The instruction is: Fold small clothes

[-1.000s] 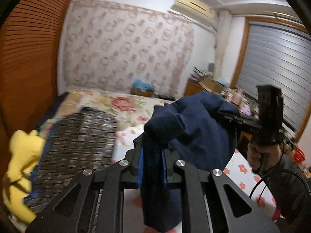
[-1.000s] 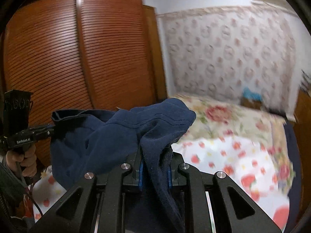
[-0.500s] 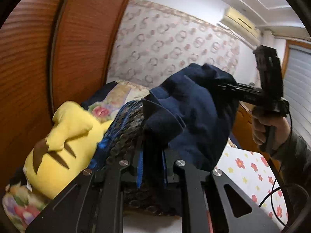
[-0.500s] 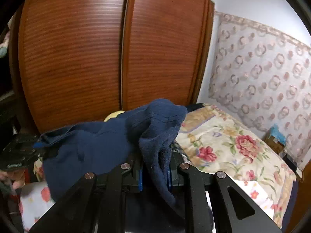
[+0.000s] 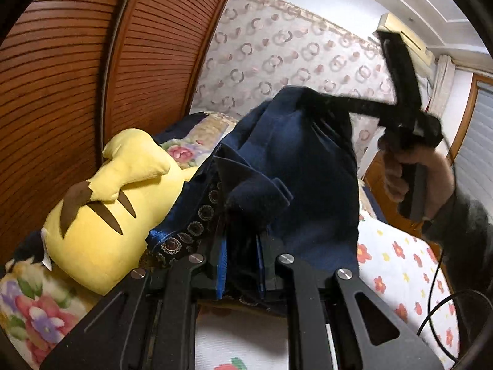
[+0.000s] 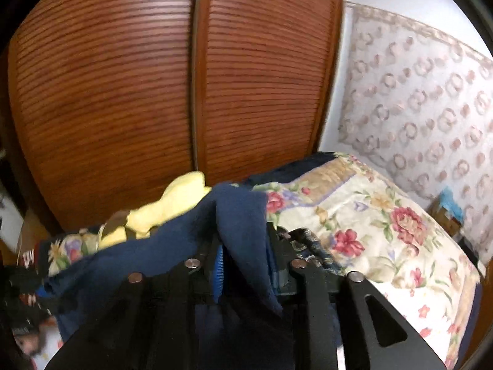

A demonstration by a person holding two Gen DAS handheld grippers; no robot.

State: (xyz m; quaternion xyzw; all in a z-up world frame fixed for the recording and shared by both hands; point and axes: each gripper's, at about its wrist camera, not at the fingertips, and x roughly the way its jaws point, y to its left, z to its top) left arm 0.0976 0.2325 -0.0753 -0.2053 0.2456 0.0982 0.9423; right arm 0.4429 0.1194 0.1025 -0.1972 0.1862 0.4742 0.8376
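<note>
Here the navy garment (image 5: 308, 166) hangs in the air above the floral bed (image 6: 385, 225), pinched between my left gripper (image 5: 239, 265) and right gripper (image 6: 245, 265), both clamped on cloth; step: carrying; next, I judge, lay it flat near the yellow plush (image 5: 114, 203)

No legible text anywhere.

You face a tall wardrobe (image 6: 185, 92) of reddish-brown slatted wood with two doors. Beside it, a wall hanging (image 5: 277, 61) with pale ring patterns covers the white wall. Your bed (image 6: 385, 231) carries a floral quilt, with a white flowered sheet (image 5: 400, 271) nearer you. An air conditioner (image 5: 403, 34) sits high up, near a wood-framed window (image 5: 474, 141) with grey slats.
</note>
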